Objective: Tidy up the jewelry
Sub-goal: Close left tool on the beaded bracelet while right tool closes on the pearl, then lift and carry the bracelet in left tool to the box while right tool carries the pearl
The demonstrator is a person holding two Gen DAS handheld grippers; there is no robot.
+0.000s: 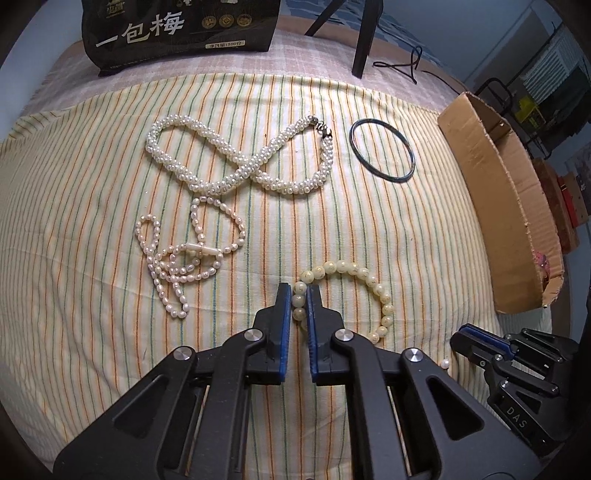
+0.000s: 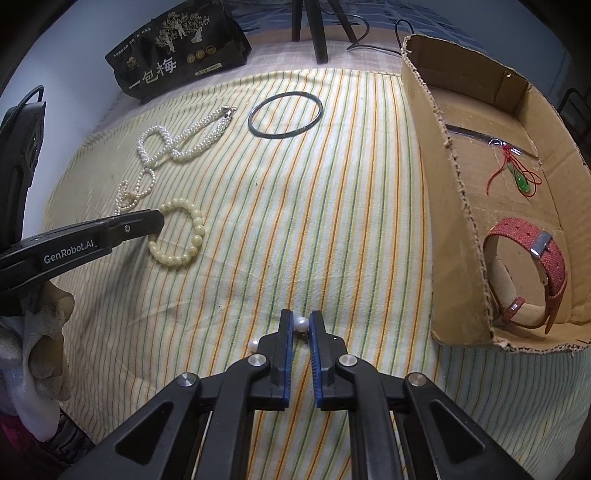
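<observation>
In the left wrist view my left gripper point(image 1: 298, 293) is shut on the near-left beads of a cream bead bracelet point(image 1: 382, 295) lying on the striped cloth point(image 1: 92, 240). The right wrist view shows the same gripper point(image 2: 157, 221) from the side at that bracelet point(image 2: 192, 236). My right gripper point(image 2: 301, 322) points down at the cloth, its blue pads pressing on a white pearl point(image 2: 301, 324). A second loose pearl point(image 2: 253, 345) lies just to its left. The open cardboard box point(image 2: 443, 206) holds a red-strapped watch point(image 2: 554, 258) and a green pendant on red cord point(image 2: 521, 181).
On the cloth lie a thick pearl rope necklace point(image 1: 236, 162), a thin tangled pearl strand point(image 1: 177, 266) and a dark bangle point(image 1: 382, 149). A black printed bag point(image 1: 177, 33) and dark stand legs point(image 1: 364, 40) are at the back. A gloved hand point(image 2: 48, 332) holds the left tool.
</observation>
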